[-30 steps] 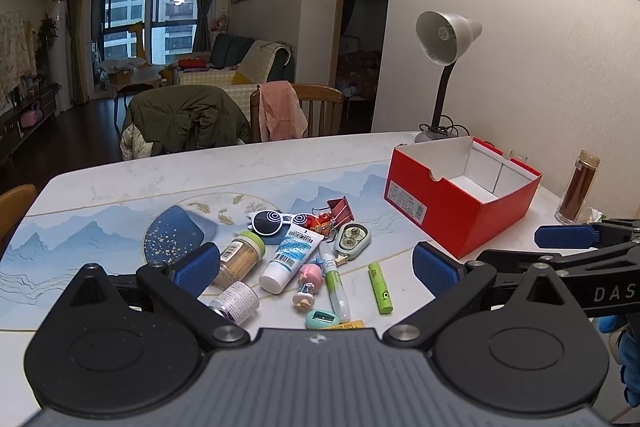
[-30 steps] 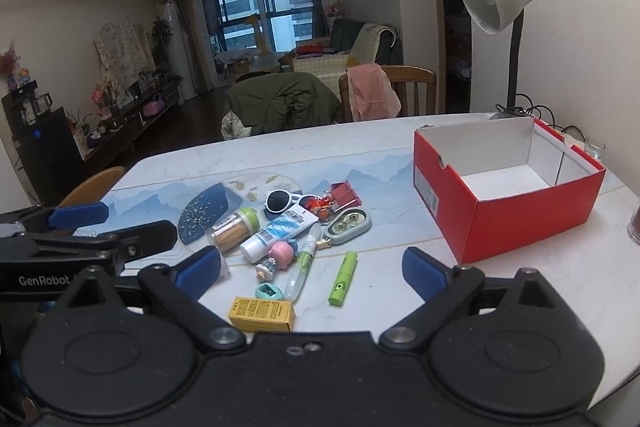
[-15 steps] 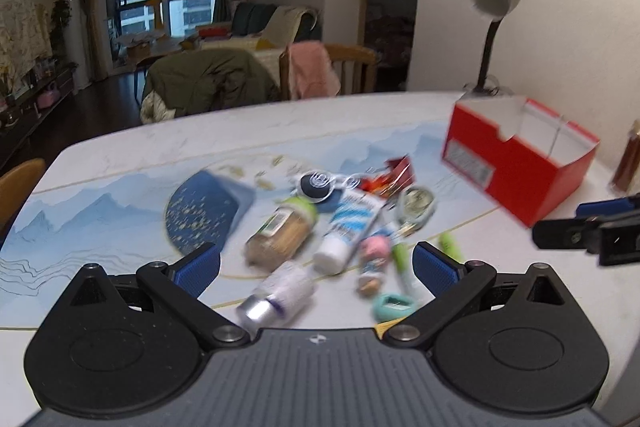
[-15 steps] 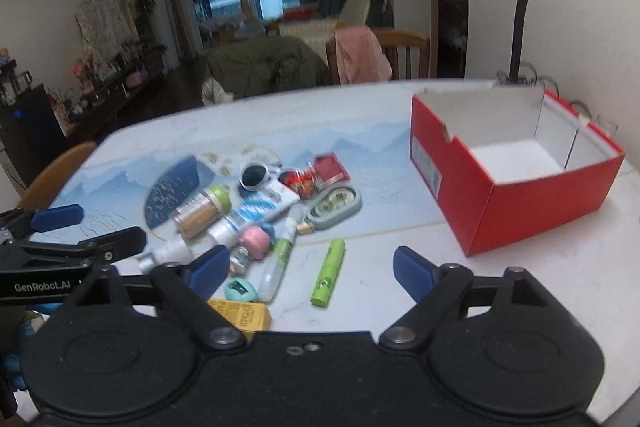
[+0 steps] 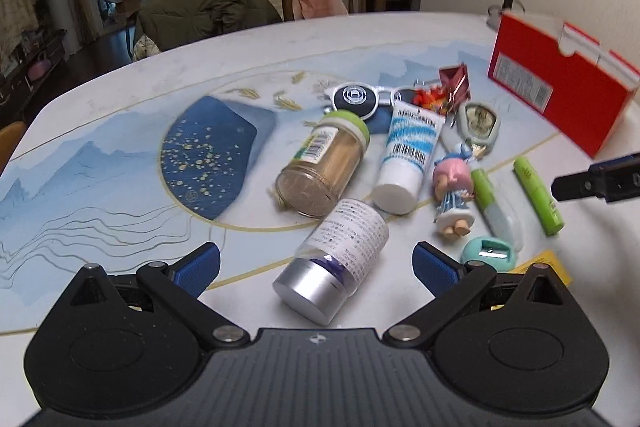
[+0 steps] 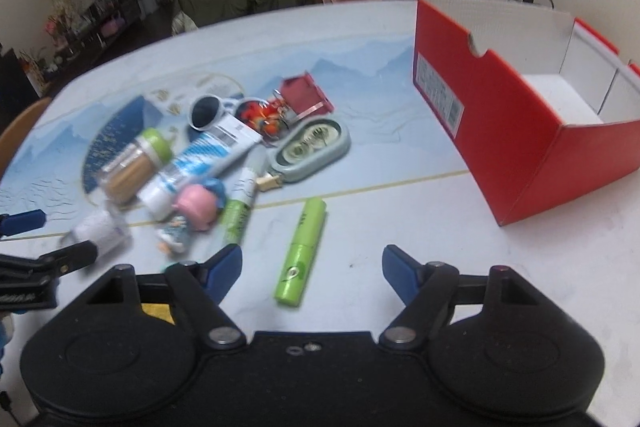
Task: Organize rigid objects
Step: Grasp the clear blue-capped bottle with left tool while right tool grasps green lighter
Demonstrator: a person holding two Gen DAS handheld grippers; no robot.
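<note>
A pile of small items lies on the blue-patterned table mat. My left gripper (image 5: 316, 265) is open and low over the table. A small clear bottle with a silver cap (image 5: 332, 259) lies between its blue pads (image 5: 198, 269) without touching them. My right gripper (image 6: 312, 267) is open and its jaws are closing. A lime-green tube (image 6: 302, 251) lies between its pads, which stand apart from it. The open red box (image 6: 500, 131), white inside, stands to the right.
The pile holds a toothpick jar (image 5: 324, 163), a white-blue tube (image 5: 408, 155), a pink doll (image 5: 454, 187), sunglasses (image 5: 354, 99), a grey case (image 5: 478, 123), a red clip (image 5: 454, 79), a teal sharpener (image 5: 488, 251) and a yellow box (image 5: 544, 263). Chairs stand beyond the far edge.
Both grippers have sunk toward the table and tipped downward, so the pile looms larger. The right gripper's pads have drawn closer together. No item has moved.
</note>
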